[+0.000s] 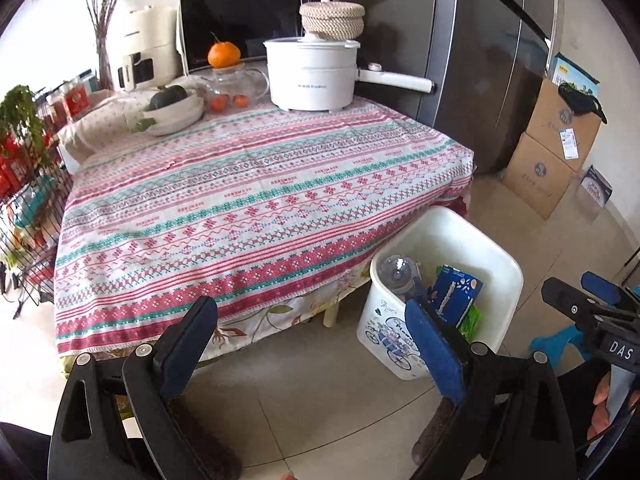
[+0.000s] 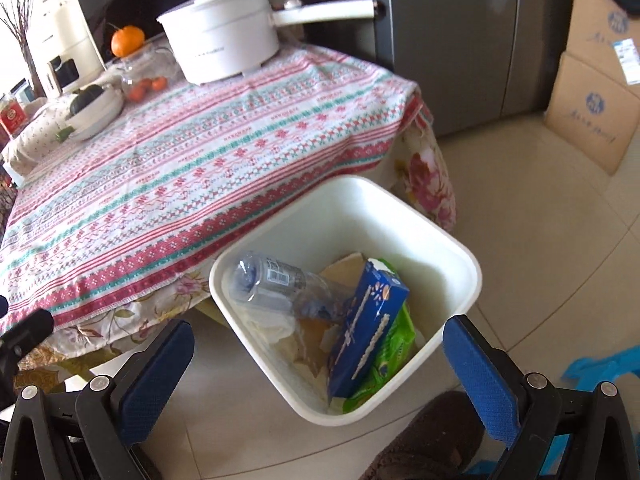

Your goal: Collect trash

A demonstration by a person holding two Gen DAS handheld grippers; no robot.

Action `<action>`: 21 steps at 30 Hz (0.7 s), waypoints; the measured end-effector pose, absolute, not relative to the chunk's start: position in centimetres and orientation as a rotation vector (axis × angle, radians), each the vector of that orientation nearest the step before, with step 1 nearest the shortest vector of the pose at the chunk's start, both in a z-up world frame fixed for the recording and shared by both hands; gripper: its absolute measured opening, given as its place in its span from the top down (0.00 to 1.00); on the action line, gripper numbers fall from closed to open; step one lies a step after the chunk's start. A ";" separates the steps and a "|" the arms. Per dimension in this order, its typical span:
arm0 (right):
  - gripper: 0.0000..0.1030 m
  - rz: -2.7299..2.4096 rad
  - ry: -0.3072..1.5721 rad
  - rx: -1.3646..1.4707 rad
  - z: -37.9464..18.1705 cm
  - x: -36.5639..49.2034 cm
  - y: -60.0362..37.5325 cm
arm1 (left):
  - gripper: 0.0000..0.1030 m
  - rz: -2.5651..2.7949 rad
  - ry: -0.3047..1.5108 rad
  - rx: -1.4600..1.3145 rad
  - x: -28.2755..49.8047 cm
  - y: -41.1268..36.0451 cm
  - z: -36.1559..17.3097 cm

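Note:
A white trash bin point(image 2: 448, 240) stands on the floor by the table's near right corner; it also shows in the left wrist view point(image 1: 492, 248). Inside lie a clear plastic bottle point(image 2: 276, 276), a blue carton point(image 2: 368, 324), a green wrapper point(image 2: 394, 352) and crumpled paper point(image 2: 272, 326). My right gripper point(image 2: 320, 344) is open and empty, just above the bin's near side. My left gripper point(image 1: 312, 328) is open and empty, over the floor in front of the table, left of the bin. The right gripper point(image 1: 584, 292) shows at the right edge of the left wrist view.
The table point(image 1: 248, 200) has a patterned cloth and holds a white electric pot point(image 1: 312, 72), a glass teapot with an orange point(image 1: 224, 56), a bowl point(image 1: 176, 112) and a microwave point(image 1: 240, 24). A fridge point(image 1: 480, 60), cardboard boxes point(image 1: 548, 152) and a wire rack point(image 1: 24, 200) surround it. A blue stool point(image 2: 600, 364) is right.

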State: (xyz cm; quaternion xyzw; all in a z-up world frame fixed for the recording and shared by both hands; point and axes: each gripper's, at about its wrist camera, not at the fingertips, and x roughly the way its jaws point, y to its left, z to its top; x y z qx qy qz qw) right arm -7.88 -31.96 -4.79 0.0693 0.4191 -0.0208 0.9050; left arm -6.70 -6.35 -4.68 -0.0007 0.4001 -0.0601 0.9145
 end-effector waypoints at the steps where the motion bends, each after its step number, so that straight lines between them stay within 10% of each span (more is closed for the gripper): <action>1: 0.01 -0.053 0.845 0.134 -4.6 -8.4 -31.8 | 0.07 -0.120 0.812 -0.008 -7.0 -6.2 -4.5; 21: 0.01 -0.040 0.681 0.071 -2.7 -10.8 -29.8 | 0.07 -0.088 0.729 -0.017 -8.6 -5.5 -3.9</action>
